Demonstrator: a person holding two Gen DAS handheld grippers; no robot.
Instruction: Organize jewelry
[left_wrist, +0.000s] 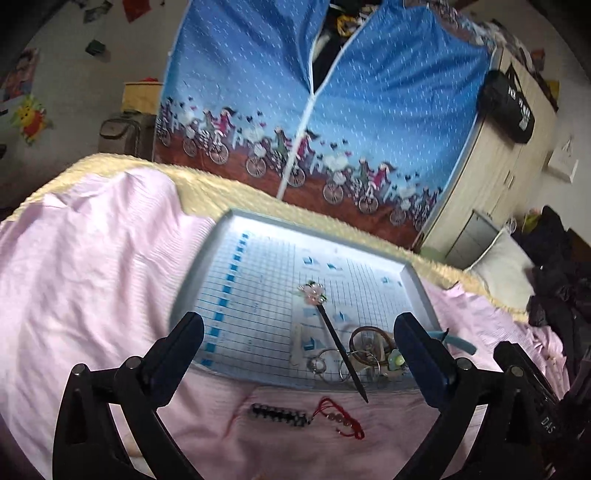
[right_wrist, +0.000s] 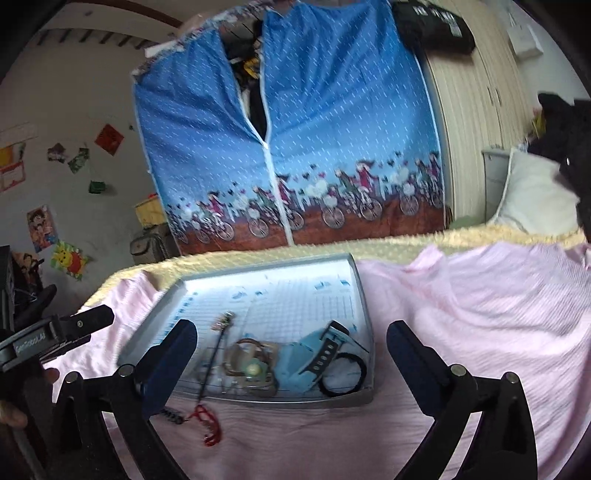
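A shallow grey tray (left_wrist: 207, 266) (right_wrist: 364, 295) with a grid-printed floor lies on pink bedding. Inside are a black hair stick with a pink flower top (left_wrist: 334, 332) (right_wrist: 216, 349), metal rings and bangles (left_wrist: 364, 341) (right_wrist: 245, 360), a pale green bead piece (right_wrist: 255, 369), a light blue watch strap (right_wrist: 321, 354) and a black hair tie (right_wrist: 345, 374). In front of the tray on the cloth lie a black bead bracelet (left_wrist: 279, 415) and a red cord bracelet (left_wrist: 340, 421) (right_wrist: 207, 421). My left gripper (left_wrist: 299, 354) hovers open above them. My right gripper (right_wrist: 291, 362) is open over the tray's near edge.
A pink sheet (left_wrist: 92, 266) covers a yellow fleece blanket (left_wrist: 229, 192) on the bed. Behind stands a blue fabric wardrobe (left_wrist: 332, 110), with a wooden cabinet (left_wrist: 506, 173) to its right. A pillow (right_wrist: 535, 199) and dark clothes (left_wrist: 557, 266) lie at the right.
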